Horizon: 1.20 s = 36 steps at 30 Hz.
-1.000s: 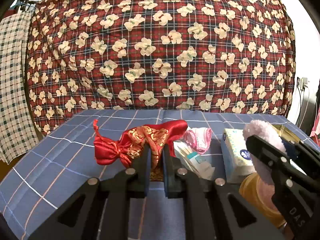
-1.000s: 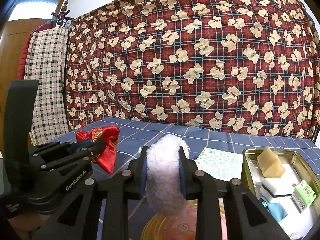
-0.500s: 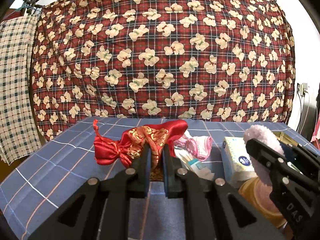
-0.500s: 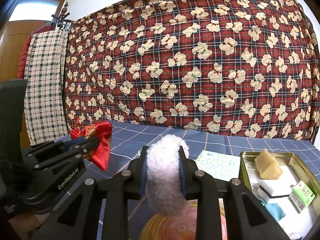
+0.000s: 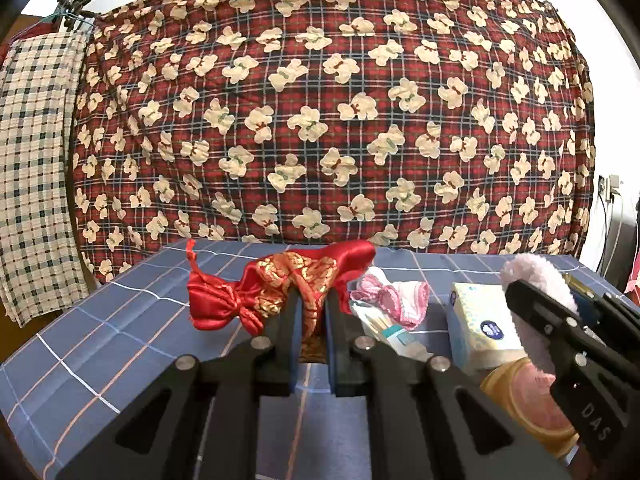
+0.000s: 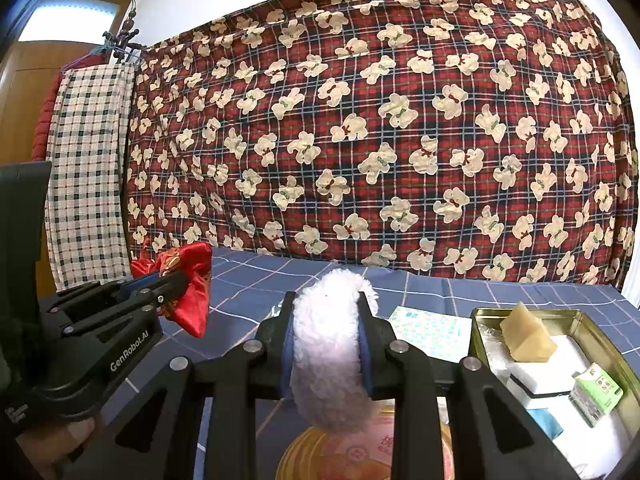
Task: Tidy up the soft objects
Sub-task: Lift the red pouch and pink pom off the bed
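While both grippers carry a soft thing off the desk, the scene reads so:
Desk (image 5: 100, 320): blue checked cloth across the lower frame, bearing the clutter.
Tin (image 6: 592, 324): lower right, open, probably the place for sorted things.
Right gripper (image 6: 326, 344): centre, pinching the white fluffy pad (image 6: 328, 340).
Left gripper (image 5: 310, 320): lower centre, pressed on the red satin pouch (image 5: 280, 284), lifted clear.

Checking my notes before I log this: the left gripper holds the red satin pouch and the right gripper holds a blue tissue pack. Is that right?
Not quite. The left gripper does hold the red satin pouch, but the right gripper is shut on a white fluffy puff, not a tissue pack, as the right wrist view shows.
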{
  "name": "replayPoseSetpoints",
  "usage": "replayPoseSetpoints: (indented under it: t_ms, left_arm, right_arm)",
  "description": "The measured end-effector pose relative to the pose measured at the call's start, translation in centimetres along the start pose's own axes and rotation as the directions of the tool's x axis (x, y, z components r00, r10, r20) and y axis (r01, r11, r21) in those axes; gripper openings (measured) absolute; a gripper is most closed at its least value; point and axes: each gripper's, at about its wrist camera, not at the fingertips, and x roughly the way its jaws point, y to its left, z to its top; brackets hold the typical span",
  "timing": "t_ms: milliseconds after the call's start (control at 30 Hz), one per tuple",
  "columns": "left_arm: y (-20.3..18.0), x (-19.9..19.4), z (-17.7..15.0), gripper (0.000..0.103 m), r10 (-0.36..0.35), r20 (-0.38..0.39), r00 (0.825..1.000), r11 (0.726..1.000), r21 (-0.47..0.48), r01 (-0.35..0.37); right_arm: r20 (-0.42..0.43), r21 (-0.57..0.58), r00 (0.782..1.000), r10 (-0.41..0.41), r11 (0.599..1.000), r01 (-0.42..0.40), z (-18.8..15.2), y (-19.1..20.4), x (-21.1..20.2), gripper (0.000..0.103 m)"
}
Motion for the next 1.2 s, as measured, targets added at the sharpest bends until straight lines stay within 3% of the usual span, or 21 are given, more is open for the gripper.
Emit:
replayPoseSetpoints:
  t_ms: [667, 1200]
  left_arm:
    - [0.3, -0.7, 0.1, 0.008, 0.041, 0.028, 0.999, 0.999, -0.011, -0.04]
    - [-2.0, -1.6, 0.0, 0.008, 0.008, 0.045, 0.999, 1.0, -0.015, -0.007]
  right_arm:
    - [0.029, -0.015, 0.999, -0.018, 1.0, 0.019, 0.2, -0.1, -0.9, 0.029]
    - [0.032, -0.009, 0.998, -0.048, 0.999, 0.048, 0.1, -0.7, -1.2, 0.029]
